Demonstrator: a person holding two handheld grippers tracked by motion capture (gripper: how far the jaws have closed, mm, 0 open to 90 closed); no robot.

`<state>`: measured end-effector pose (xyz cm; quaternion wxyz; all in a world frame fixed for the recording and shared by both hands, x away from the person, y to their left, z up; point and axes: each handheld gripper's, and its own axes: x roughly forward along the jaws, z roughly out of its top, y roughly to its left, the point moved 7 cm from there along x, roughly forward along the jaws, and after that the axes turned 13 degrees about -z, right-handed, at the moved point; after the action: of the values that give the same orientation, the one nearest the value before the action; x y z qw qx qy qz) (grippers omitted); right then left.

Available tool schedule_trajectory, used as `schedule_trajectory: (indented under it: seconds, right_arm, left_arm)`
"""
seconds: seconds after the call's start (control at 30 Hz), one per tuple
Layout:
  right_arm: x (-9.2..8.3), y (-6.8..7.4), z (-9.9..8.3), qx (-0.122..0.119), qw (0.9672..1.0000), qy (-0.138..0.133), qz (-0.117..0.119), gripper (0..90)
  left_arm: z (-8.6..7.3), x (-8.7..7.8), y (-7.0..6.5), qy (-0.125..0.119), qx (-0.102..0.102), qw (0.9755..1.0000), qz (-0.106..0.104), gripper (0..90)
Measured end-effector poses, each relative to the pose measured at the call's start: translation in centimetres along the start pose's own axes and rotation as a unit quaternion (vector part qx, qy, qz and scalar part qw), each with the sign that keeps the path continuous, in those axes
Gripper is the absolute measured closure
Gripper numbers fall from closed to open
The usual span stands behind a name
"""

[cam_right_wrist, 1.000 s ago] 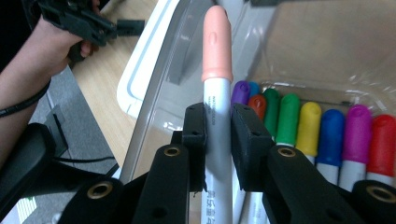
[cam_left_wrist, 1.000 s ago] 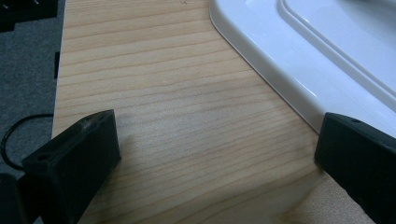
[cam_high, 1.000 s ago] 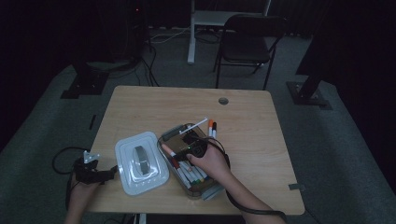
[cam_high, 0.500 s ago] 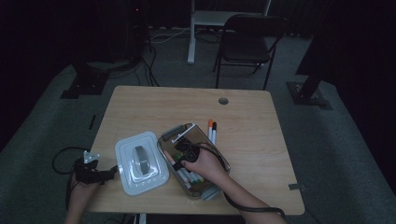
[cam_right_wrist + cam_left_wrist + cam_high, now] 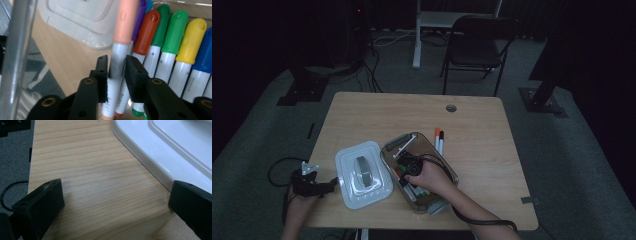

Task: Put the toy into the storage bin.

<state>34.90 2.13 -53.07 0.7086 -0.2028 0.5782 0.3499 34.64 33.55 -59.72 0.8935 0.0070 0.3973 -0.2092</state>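
The right tool (image 5: 116, 75), its jaws just easing apart, lowers a peach-capped marker (image 5: 119, 50) into the clear box (image 5: 447, 172), while the left tool (image 5: 117, 205) rests spread on the tabletop (image 5: 95, 177).

Two black handheld grippers: left gripper (image 5: 312, 181) topped by a pale three-cornered plate, black cable looping behind; right gripper (image 5: 116, 75) with blocky matte jaws on arms with brass-ringed screw holes, thick black cable trailing along a bare forearm. No sleeves visible.
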Motion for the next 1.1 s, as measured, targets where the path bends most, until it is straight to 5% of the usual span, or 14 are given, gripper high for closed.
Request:
schedule_trajectory:
  seconds: [0.3,0.5,0.63,0.87,1.1]
  right_arm:
    - [-1.0,-0.3,0.0,-0.002,0.9997,-0.025,0.005,69.8]
    - [-3.7,-0.8,-0.2,0.002,0.9974,-0.070,0.015,68.5]
    - [-6.4,-1.9,-0.7,0.012,0.9924,-0.120,0.021,65.8]
    - [-10.5,-5.1,-1.9,0.032,0.9782,-0.205,0.010,62.0]
    - [-12.0,-8.7,-3.2,0.069,0.9690,-0.237,-0.013,60.8]
  left_arm:
    - [0.0,0.0,0.0,-0.001,0.000,1.0000,0.000,0.5]
    - [0.0,0.0,0.0,-0.001,0.000,1.0000,0.000,0.5]
    - [0.0,0.0,0.0,0.000,0.000,1.0000,0.000,0.5]
    - [0.0,0.0,0.0,0.000,0.000,1.0000,0.000,0.5]
    - [0.0,0.0,0.0,-0.001,0.000,1.0000,0.000,0.5]
